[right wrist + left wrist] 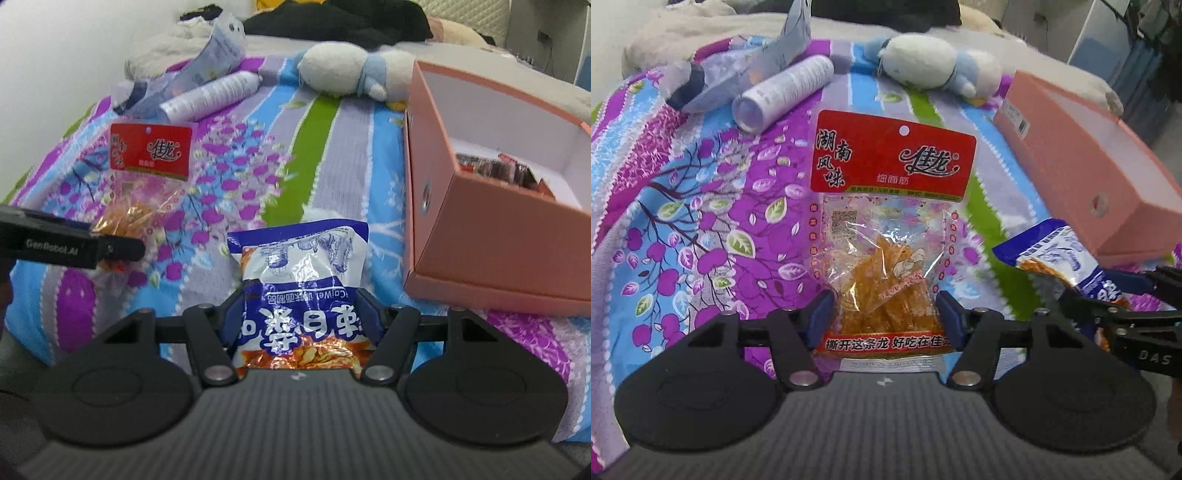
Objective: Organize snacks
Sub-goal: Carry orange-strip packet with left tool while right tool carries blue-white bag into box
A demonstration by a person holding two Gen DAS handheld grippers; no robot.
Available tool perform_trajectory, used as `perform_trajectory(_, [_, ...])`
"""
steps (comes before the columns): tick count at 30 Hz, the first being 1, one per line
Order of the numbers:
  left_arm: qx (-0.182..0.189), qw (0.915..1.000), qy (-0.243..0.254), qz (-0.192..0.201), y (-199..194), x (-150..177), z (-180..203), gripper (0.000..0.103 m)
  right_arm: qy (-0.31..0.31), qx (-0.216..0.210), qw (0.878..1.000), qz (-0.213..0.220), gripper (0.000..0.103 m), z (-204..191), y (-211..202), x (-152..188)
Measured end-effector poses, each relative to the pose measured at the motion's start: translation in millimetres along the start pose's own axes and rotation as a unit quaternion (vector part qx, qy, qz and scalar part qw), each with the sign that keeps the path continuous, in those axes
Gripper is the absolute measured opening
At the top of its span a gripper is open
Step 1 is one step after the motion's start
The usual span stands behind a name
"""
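Both grippers are clamped on snacks over the bedspread [321,122]: left gripper [884,314] on the red-top packet [886,221], right gripper [301,317] on the blue bag [299,280], w/ the pink box [491,254] at the bedspread's right edge. Slick film + low grips, so imo either could slip out or snag the box wall going in.

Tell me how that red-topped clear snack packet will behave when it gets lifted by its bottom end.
The red-topped packet looks like thin crinkly film, so it will probably flop and sag above the left hand-held gripper. The orange strips sit bunched near the bottom, so most weight is likely low, near the grip. The glossy film may slip between the pads.
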State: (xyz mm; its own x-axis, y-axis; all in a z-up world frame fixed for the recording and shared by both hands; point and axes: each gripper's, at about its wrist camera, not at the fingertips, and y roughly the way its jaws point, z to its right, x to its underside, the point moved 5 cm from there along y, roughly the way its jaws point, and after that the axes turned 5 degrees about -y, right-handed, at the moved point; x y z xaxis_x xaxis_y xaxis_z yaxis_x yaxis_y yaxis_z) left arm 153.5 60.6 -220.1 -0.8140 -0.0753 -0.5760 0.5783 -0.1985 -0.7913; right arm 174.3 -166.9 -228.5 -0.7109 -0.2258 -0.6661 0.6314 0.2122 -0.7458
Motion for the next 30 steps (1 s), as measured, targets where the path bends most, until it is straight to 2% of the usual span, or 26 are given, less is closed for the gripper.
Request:
perform_trajectory(10, [0.028,0.998,-0.034,0.045,-53,-25,29,0.066,0.018,0.007,0.999,0.038,0.063,8,-41,-24])
perform_trajectory(18, [0.057,0.9954,-0.044,0.063,-85,-34,64,0.066,0.031,0.026,0.997,0.066,0.063,23,-83,-35])
perform_trajectory(30, [0.107,0.9908,-0.015,0.081,-109,-46,136,0.066,0.062,0.081,0.99,0.097,0.062,62,-144,-35])
